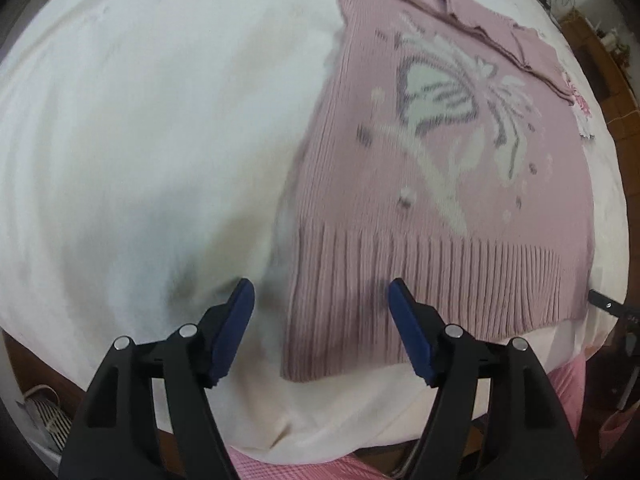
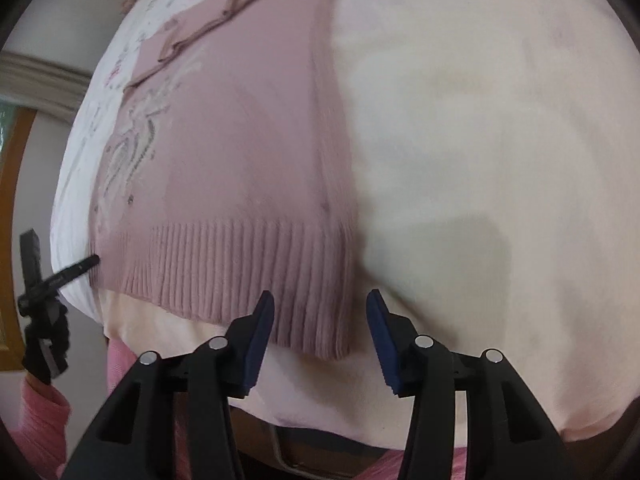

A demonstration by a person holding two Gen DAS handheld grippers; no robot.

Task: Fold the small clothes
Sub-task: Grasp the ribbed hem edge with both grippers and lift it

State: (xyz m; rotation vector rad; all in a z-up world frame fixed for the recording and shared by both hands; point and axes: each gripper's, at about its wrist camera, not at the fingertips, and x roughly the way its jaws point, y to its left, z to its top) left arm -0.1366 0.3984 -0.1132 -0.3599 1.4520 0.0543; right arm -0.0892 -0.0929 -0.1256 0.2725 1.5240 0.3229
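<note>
As both sets of jaws are held open and empty, the soft, limp pink sweater (image 1: pixel 460 184) is best pinched at the ribbed hem (image 2: pixel 248 280) low in frame.

A bed (image 1: pixel 140 120) covered in a white sheet carries a single pink knitted sweater (image 1: pixel 460 184), spread flat with its ribbed hem toward the near edge. The sweater's front shows a pale butterfly-and-flower motif (image 1: pixel 448 92), and a sleeve (image 1: pixel 460 4) lies folded across its upper part. Beyond the garment, a patch of floral-printed bedding (image 1: pixel 580 108) shows at the far side of the bed. The sheet beside the sweater lies bare and softly creased, and a peach-toned layer (image 2: pixel 152 320) shows under the hem at the bed's near edge.
</note>
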